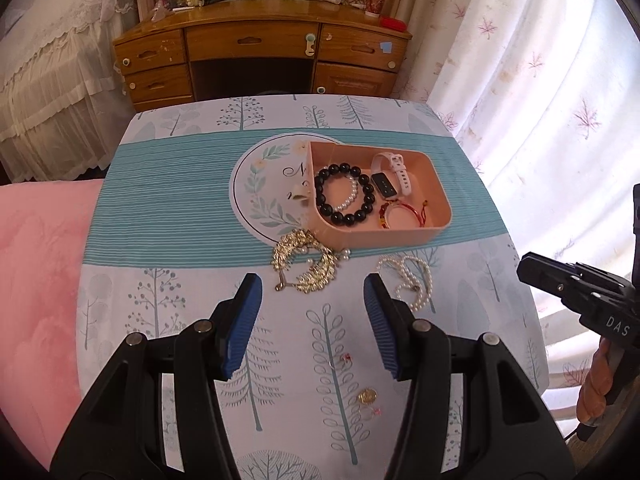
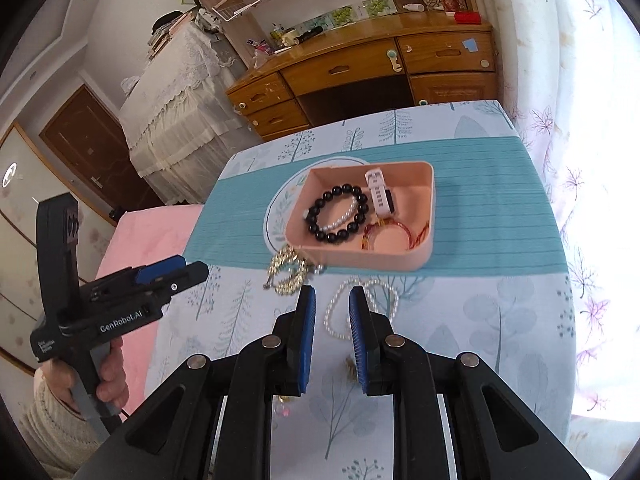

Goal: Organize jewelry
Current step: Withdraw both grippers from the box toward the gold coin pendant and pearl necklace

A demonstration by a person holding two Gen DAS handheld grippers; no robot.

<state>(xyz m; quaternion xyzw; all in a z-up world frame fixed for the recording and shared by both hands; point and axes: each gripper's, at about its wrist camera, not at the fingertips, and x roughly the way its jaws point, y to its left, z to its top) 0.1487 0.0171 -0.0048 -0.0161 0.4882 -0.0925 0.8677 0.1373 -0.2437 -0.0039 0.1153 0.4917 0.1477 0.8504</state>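
Near: left gripper wide open, right gripper half open, both empty. Pearl necklace just past, pink tray farther. Could slip, snag gold bracelet.

Both wrist cameras above near table edge, facing forward-down, sharing pink tray

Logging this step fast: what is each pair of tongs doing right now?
Left tongs: open, empty, above the gold leaf bracelet.
Right tongs: partly open, holding nothing, over the pearl necklace.
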